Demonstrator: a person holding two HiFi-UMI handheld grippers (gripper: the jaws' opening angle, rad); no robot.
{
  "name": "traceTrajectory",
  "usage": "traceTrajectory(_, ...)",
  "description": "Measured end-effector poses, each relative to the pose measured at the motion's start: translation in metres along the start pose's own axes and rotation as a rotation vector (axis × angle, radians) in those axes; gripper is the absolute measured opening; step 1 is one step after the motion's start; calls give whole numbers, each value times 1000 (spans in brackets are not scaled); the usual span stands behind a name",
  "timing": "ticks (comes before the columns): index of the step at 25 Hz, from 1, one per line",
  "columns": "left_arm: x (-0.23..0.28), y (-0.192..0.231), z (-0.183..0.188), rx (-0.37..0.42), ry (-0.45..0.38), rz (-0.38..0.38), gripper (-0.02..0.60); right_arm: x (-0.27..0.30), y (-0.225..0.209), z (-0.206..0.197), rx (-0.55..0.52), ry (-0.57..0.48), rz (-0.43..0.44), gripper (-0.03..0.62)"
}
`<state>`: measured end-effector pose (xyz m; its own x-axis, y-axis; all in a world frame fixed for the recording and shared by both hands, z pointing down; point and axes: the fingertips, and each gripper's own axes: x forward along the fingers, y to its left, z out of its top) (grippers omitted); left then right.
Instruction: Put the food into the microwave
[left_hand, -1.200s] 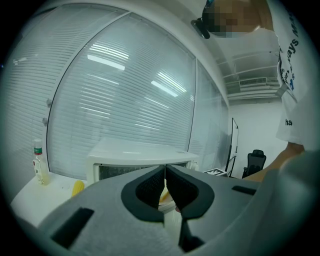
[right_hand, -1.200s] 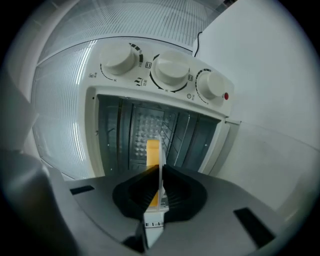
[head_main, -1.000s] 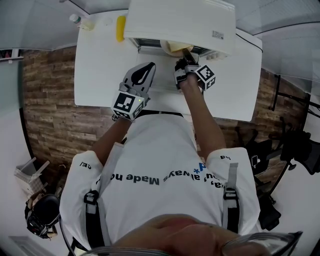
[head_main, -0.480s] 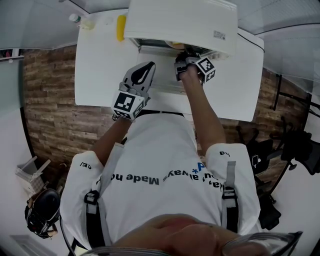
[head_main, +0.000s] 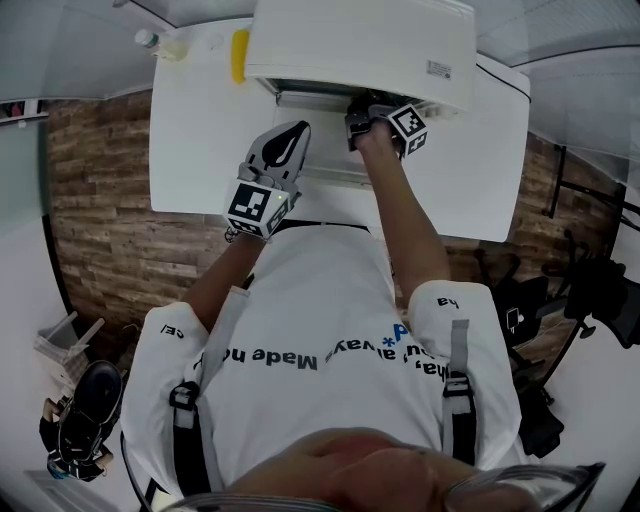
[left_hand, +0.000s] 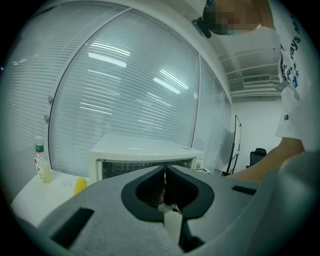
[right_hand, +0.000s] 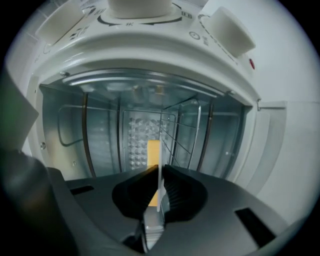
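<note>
The white microwave (head_main: 360, 40) stands at the back of the white table (head_main: 200, 150), its door (head_main: 325, 165) folded down toward me. My right gripper (head_main: 365, 108) reaches into the opening, shut on the thin rim of a white plate (right_hand: 160, 145) that carries a yellow piece of food (right_hand: 153, 152). In the right gripper view the gripper (right_hand: 160, 172) holds plate and food inside the metal cavity (right_hand: 100, 135). The head view hides both under the microwave's top. My left gripper (head_main: 285, 150) hovers shut and empty over the table in front of the microwave (left_hand: 145, 150).
A yellow corn cob (head_main: 240, 55) lies left of the microwave, and a small bottle (head_main: 150, 40) stands in the table's far left corner. Both also show in the left gripper view, the corn cob (left_hand: 79, 186) and the bottle (left_hand: 41, 160). A wire rack (right_hand: 185, 130) lines the cavity.
My right gripper has pushed forward into the microwave. The yellow food, visible at the opening a second ago, is now out of sight in the head view. The left gripper has stayed put.
</note>
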<state>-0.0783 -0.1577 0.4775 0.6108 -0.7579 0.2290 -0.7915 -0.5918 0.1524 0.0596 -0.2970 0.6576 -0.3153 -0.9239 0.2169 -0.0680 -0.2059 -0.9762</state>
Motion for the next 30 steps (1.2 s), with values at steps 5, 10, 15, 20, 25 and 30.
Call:
traceTrajectory(5,1,-3,2,1,-7,-1,17,-2,3,0,4,-18,4,20)
traceTrajectory(10,1,-5,2,1,-7,-5,17,-8,1,1,-5,-23,-14,21)
traceTrajectory(15,1,-10,0,0,-7,-11,17,-11,0,0,-28,-4,-30,63)
traceTrajectory(20,-1,-12,1,2,-13,-11,17,-12,3,-1,-27,3,-28,118)
traceTrajectory(25,-2,-9,0,3,-15,-6,17,-18,-2,-3,-28,16,-41,137)
traceTrajectory(30,-3,-6,-1,4,-14,-5,17,-22,-7,-7,-21,31,-40,137)
